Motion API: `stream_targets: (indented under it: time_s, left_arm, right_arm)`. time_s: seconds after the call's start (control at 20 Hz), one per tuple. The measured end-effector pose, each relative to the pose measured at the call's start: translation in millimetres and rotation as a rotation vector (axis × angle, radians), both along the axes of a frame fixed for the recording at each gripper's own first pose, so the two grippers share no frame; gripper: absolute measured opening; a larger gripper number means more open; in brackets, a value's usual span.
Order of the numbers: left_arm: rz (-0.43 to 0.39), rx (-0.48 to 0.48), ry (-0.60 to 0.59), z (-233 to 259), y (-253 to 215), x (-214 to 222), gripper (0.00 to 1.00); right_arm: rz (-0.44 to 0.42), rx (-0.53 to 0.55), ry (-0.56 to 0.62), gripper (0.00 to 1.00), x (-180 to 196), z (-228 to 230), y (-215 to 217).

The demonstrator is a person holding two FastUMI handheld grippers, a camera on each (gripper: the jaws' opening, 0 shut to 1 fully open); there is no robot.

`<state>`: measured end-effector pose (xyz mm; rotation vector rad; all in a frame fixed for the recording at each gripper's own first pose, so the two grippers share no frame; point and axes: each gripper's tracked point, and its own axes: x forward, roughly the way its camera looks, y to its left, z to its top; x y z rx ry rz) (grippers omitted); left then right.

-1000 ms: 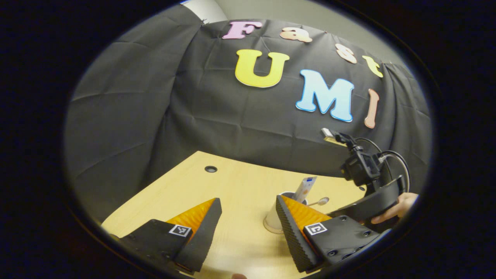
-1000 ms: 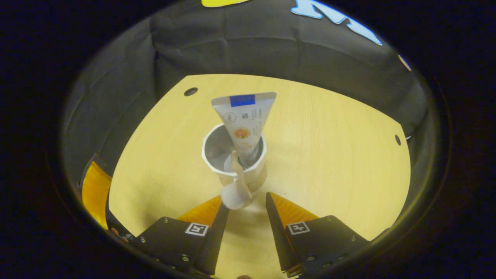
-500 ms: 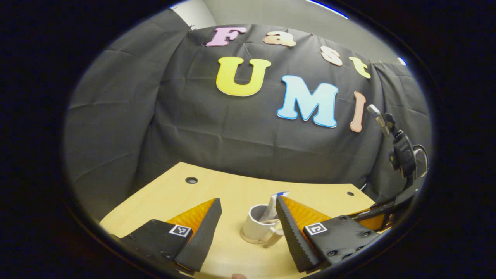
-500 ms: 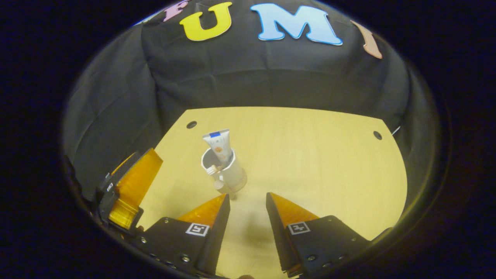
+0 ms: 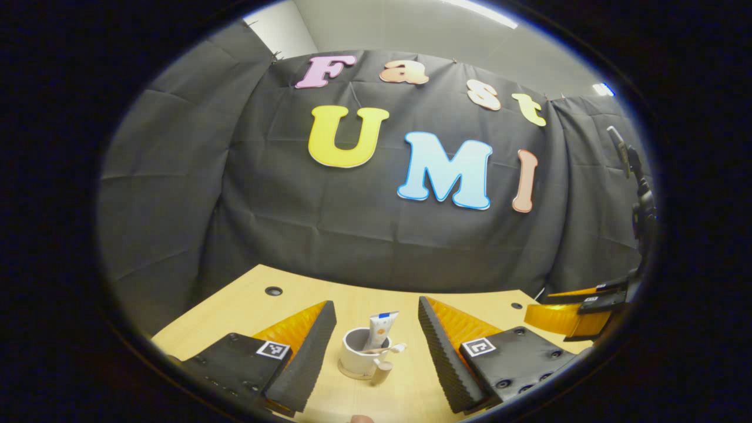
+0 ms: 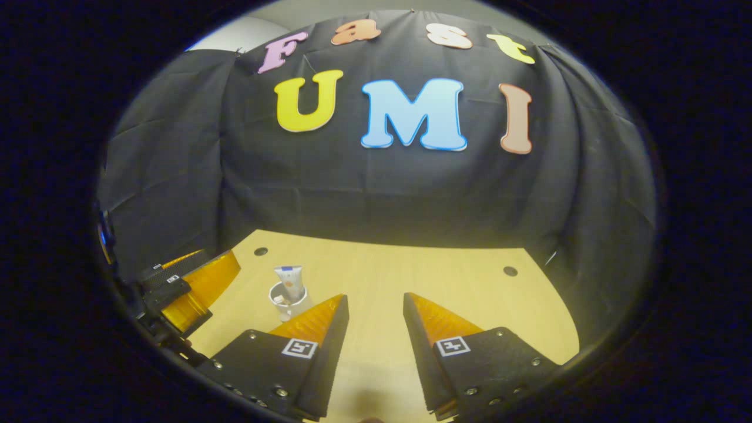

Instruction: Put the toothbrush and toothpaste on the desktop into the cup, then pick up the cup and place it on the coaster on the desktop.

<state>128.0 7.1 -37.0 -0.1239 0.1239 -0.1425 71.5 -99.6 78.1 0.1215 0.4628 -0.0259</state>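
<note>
A white cup (image 5: pixel 355 359) stands on the wooden desktop (image 5: pixel 405 393), straight ahead between the fingers of my open left gripper (image 5: pixel 376 306) and a little beyond them. A white toothpaste tube (image 5: pixel 379 330) stands upright in it, and a toothbrush (image 5: pixel 388 349) leans across its rim. A tan disc shows under the cup's base. In the right gripper view the cup (image 6: pixel 286 298) with the tube (image 6: pixel 291 276) sits to the left of my open right gripper (image 6: pixel 374 297), which holds nothing.
The other gripper (image 5: pixel 567 314) hangs at the right edge of the left gripper view, and its counterpart (image 6: pixel 194 285) at the left of the right gripper view. Cable holes (image 6: pixel 510 271) mark the desktop's (image 6: pixel 376 264) far corners. Black cloth walls close the back.
Both grippers have drawn back and tilted upward, so the cup looks smaller and farther. The right gripper has left the toothbrush resting in the cup. The cup has stayed put.
</note>
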Motion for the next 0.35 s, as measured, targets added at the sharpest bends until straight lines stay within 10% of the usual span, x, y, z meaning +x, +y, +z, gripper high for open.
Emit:
stream_targets:
  time_s: [0.35]
  left_arm:
    - [-0.013, 0.031, -0.066, 28, -14, -18, 0.90]
  right_arm:
    - [-0.030, -0.043, -0.177, 0.58, -10, 28, -6]
